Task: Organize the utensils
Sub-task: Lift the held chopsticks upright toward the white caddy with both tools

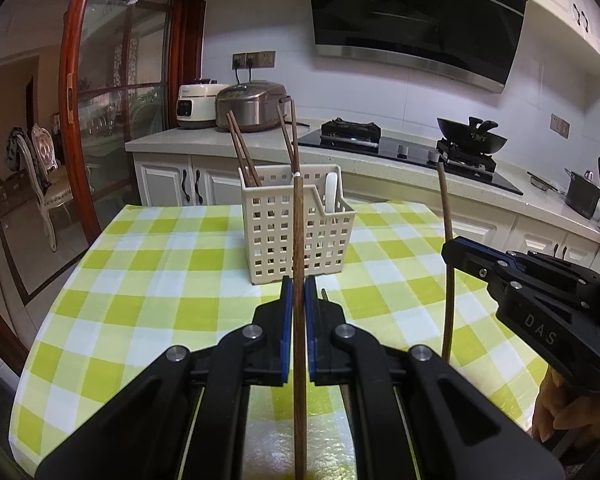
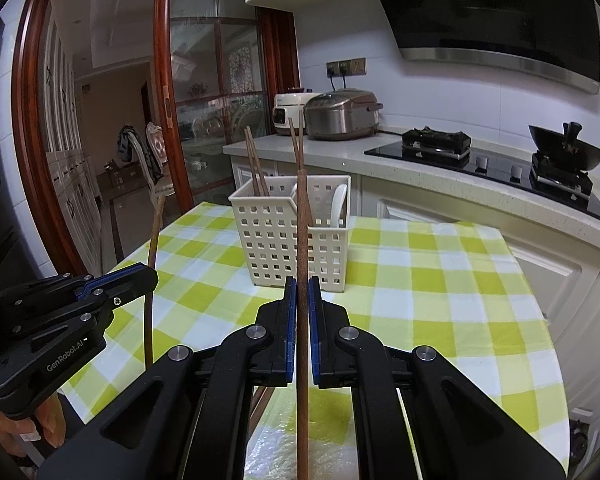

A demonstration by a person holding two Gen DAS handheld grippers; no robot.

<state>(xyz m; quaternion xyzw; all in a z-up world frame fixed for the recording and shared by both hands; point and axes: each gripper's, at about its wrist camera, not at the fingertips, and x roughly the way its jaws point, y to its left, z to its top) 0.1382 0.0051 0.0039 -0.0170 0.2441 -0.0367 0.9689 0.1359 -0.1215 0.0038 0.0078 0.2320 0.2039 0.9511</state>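
A cream slotted utensil caddy (image 1: 296,236) (image 2: 292,240) stands on the green-checked tablecloth (image 1: 160,280) (image 2: 420,280), holding several brown chopsticks (image 1: 242,152) (image 2: 256,168) and a white spoon (image 1: 331,196) (image 2: 339,204). My left gripper (image 1: 299,292) is shut on one upright brown chopstick (image 1: 299,240), just in front of the caddy. My right gripper (image 2: 301,292) is shut on another upright chopstick (image 2: 302,232), also before the caddy. Each gripper shows in the other's view: the right gripper (image 1: 454,250) at the right edge, the left gripper (image 2: 150,276) at the left edge, each with its stick.
Behind the table runs a counter (image 1: 220,136) with two rice cookers (image 1: 252,106) (image 2: 340,114), a gas hob and a black wok (image 1: 472,136) (image 2: 566,152). A range hood (image 1: 416,20) hangs above. A wooden-framed glass door (image 1: 112,120) stands left. A hand (image 1: 560,408) grips the right tool.
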